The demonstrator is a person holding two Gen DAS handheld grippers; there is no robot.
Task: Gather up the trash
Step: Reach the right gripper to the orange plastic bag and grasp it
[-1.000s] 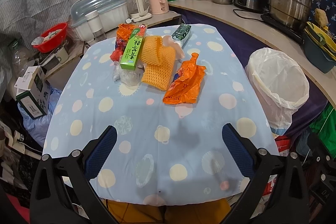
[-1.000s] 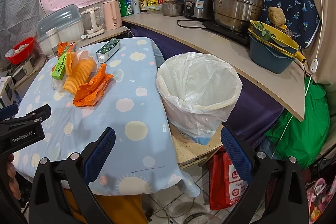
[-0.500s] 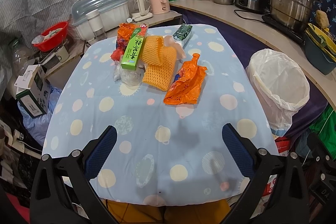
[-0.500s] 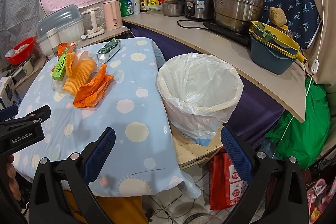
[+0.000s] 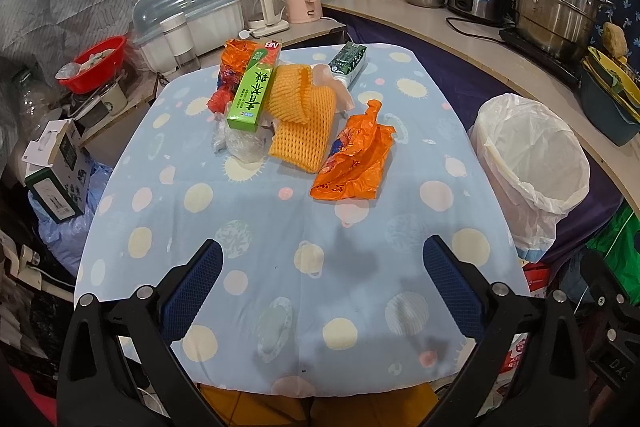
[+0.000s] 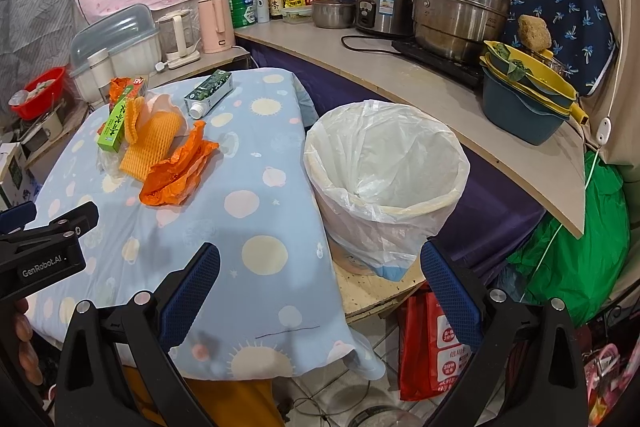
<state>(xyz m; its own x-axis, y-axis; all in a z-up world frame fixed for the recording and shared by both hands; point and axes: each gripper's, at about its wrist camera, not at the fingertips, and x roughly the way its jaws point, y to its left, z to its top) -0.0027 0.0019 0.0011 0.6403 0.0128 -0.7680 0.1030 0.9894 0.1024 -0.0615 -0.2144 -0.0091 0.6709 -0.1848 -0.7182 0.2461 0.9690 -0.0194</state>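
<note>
left hand-held gripper: wide apart, empty, unmoved | right hand-held gripper: same | orange bag: unshifted

the left gripper is held level with its two blue-padded fingers spread wide apart and nothing between them. the right gripper is posed the same way, its blue-padded fingers wide apart and gripping nothing. in the right wrist view the left gripper's black body shows at the left edge, with the person's fingertips wrapped beneath it.
</note>
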